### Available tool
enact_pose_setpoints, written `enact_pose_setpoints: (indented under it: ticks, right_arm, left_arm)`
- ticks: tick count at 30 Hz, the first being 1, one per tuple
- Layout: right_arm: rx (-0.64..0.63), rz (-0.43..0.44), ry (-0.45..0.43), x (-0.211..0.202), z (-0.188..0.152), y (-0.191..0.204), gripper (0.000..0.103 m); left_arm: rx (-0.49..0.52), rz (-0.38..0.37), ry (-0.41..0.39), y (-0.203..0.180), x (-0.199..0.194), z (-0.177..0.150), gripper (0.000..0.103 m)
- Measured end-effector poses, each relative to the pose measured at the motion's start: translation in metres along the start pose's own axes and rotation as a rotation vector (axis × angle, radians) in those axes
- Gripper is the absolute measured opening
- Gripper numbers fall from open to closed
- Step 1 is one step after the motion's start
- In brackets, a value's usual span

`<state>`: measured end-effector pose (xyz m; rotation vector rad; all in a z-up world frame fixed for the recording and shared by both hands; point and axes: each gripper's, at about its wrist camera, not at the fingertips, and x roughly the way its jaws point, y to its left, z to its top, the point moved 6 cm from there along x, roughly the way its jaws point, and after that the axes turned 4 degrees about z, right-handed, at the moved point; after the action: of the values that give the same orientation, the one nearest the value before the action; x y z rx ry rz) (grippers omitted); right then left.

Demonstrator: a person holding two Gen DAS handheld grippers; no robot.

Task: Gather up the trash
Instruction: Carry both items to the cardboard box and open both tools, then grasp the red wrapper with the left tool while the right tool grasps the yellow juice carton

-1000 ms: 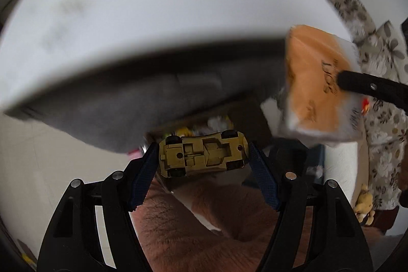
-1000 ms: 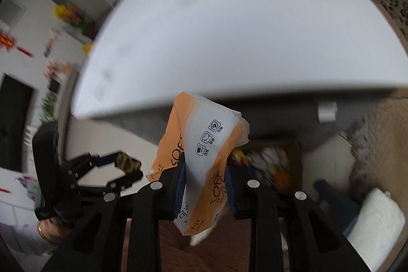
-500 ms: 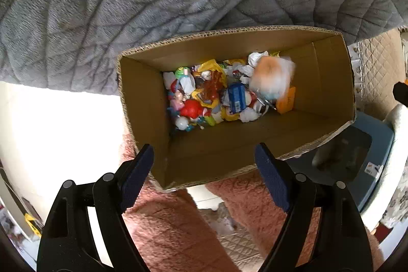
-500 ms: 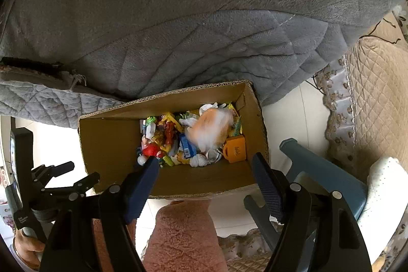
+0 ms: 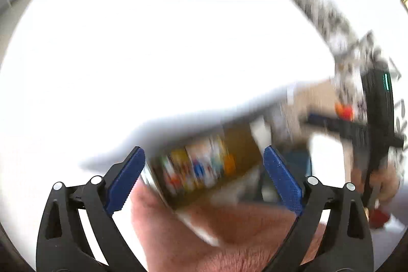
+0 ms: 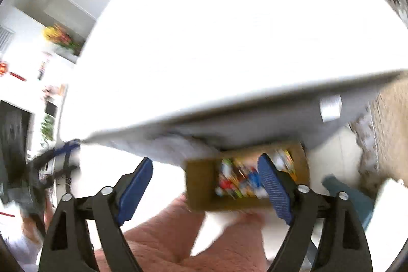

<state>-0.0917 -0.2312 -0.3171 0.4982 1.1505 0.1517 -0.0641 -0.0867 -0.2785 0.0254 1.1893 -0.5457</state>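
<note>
I am opening both emptied tongs, left tongs and right tongs, above the filled box; litter beyond them on the tabletop is awaiting collection.

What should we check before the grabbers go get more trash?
1. Left gripper empty: ok, jaws opening, nothing between the pads.
2. Right gripper empty: ok, jaws opening, nothing held.
3. Cardboard box under the table edge, open: ok.
4. Trash inside the box: ok, a colourful pile shows.
5. More trash on the white table: cannot tell, only blurred colourful things at its far edge.
6. Picture sharp enough to aim: not ok, both views are blurred.
</note>
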Motion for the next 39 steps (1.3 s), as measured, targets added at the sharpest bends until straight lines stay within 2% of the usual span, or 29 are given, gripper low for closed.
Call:
enact_pose_setpoints:
  ticks: [2, 3, 6, 9, 11, 12, 15, 18, 23, 24, 26, 27, 28, 29, 31, 35, 39]
  right_arm:
    - [-0.013, 0.001, -0.048, -0.009, 0.015, 0.021, 0.089]
    - [-0.010, -0.004, -0.069, -0.010, 0.025, 0.033, 0.089]
    - [0.010, -0.022, -0.111, -0.006, 0.040, 0.052, 0.089]
    - [0.071, -0.084, -0.145, 0.003, 0.053, 0.065, 0.089]
    - [0.124, -0.094, -0.166, 0.006, 0.058, 0.070, 0.089]
    - [0.154, -0.102, -0.172, 0.007, 0.059, 0.070, 0.089]
    - [0.257, -0.129, -0.197, 0.011, 0.054, 0.076, 0.089]
    - [0.311, -0.156, -0.209, 0.013, 0.050, 0.075, 0.089]
    - [0.382, -0.193, -0.228, 0.011, 0.046, 0.077, 0.089]
    - [0.392, -0.197, -0.233, 0.011, 0.046, 0.077, 0.089]
    - [0.408, -0.202, -0.240, 0.010, 0.049, 0.076, 0.089]
    - [0.410, -0.205, -0.245, 0.009, 0.051, 0.076, 0.089]
    - [0.408, -0.208, -0.251, 0.007, 0.053, 0.077, 0.089]
    - [0.405, -0.209, -0.255, 0.005, 0.055, 0.078, 0.089]
    - [0.393, -0.196, -0.262, 0.004, 0.066, 0.079, 0.089]
    - [0.360, -0.130, -0.307, 0.000, 0.110, 0.083, 0.089]
    - [0.262, -0.068, -0.324, 0.019, 0.192, 0.100, 0.089]
  left_arm:
    - [-0.015, 0.002, -0.084, 0.022, -0.013, 0.055, 0.092]
    - [-0.031, 0.026, -0.114, 0.037, -0.011, 0.091, 0.092]
    - [-0.043, 0.044, -0.154, 0.070, 0.016, 0.184, 0.092]
    - [-0.059, 0.059, -0.129, 0.091, 0.067, 0.272, 0.092]
    - [-0.106, 0.051, -0.102, 0.099, 0.101, 0.330, 0.092]
    - [-0.130, 0.041, -0.092, 0.101, 0.114, 0.348, 0.092]
    - [-0.258, 0.105, -0.083, 0.118, 0.150, 0.409, 0.092]
    - [-0.379, 0.181, -0.030, 0.129, 0.177, 0.448, 0.092]
    - [-0.578, 0.231, 0.088, 0.141, 0.218, 0.471, 0.092]
    - [-0.590, 0.242, 0.093, 0.142, 0.221, 0.472, 0.090]
    - [-0.586, 0.287, 0.092, 0.142, 0.221, 0.475, 0.077]
    - [-0.583, 0.283, 0.089, 0.141, 0.220, 0.475, 0.072]
    - [-0.573, 0.275, 0.088, 0.142, 0.220, 0.474, 0.056]
    - [-0.545, 0.293, 0.086, 0.142, 0.218, 0.473, 0.053]
    - [-0.514, 0.225, 0.078, 0.143, 0.214, 0.467, 0.052]
    - [-0.420, 0.150, 0.030, 0.153, 0.185, 0.426, 0.052]
    - [-0.323, 0.042, -0.008, 0.171, 0.132, 0.353, 0.052]
